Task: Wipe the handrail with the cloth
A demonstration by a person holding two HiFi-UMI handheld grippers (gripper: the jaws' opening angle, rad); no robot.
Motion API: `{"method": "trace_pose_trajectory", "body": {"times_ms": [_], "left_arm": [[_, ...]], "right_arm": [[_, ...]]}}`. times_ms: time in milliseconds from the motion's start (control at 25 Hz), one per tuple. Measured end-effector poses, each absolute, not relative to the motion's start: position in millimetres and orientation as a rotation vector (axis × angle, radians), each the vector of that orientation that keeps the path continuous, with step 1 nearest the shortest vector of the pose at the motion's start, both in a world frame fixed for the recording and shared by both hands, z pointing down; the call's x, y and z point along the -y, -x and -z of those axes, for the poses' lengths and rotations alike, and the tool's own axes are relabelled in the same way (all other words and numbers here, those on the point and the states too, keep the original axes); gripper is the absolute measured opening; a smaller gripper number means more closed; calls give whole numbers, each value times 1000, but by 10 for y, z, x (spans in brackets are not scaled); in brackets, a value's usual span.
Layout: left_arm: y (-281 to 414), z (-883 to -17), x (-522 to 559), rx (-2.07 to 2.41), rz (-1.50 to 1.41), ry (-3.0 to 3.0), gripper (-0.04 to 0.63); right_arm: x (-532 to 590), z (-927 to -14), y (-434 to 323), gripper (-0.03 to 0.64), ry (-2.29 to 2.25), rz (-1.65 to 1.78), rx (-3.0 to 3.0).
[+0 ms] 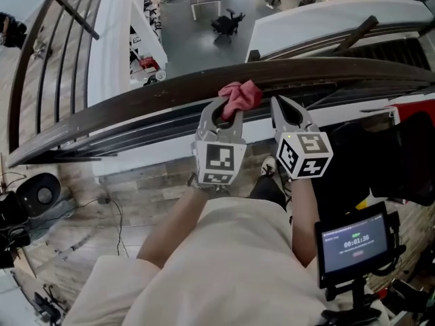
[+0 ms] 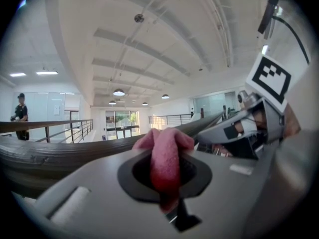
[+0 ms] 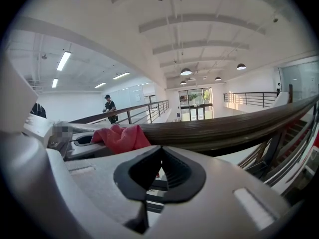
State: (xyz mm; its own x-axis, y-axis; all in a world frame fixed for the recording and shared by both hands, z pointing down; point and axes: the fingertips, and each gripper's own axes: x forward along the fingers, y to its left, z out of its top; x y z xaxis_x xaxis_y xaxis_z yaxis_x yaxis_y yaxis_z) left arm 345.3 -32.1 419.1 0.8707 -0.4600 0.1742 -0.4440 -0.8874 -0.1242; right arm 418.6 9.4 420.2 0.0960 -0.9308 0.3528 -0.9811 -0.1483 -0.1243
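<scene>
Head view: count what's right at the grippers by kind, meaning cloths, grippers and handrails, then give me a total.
pink cloth: 1
grippers: 2, left gripper and right gripper
wooden handrail: 1
Total: 4

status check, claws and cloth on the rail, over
Left claw shut on pink cloth, cloth at the handrail top. Right claw shut, empty, alongside. Nothing seen blocking the rail.

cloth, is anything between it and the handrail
Nothing visible does. The cloth, held in the left gripper, lies against the handrail; the right gripper is beside it, not between.
</scene>
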Motion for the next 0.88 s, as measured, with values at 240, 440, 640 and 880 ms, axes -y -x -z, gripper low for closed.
{"method": "trace_pose_trajectory", "body": {"times_ms": [240,440,640,880], "left_arm": [[-3289,-4284,261,-699,341,2959,29],[-3376,-4300,285,-734,383,2904,29],[-3350,-4299,274,-774,416,2865,31],[-3418,-4346,317,-851,428,2846,29]], "right_arm": [[-226,-4228,-4117,3,-2248,-534,1927],[-212,-4217,-4313,3,-2245,-554,1959],[-205,-4268,-4367,3,-2221,-588,1991],[-143,-4355,-4495,3,-2176,-602,2036]]}}
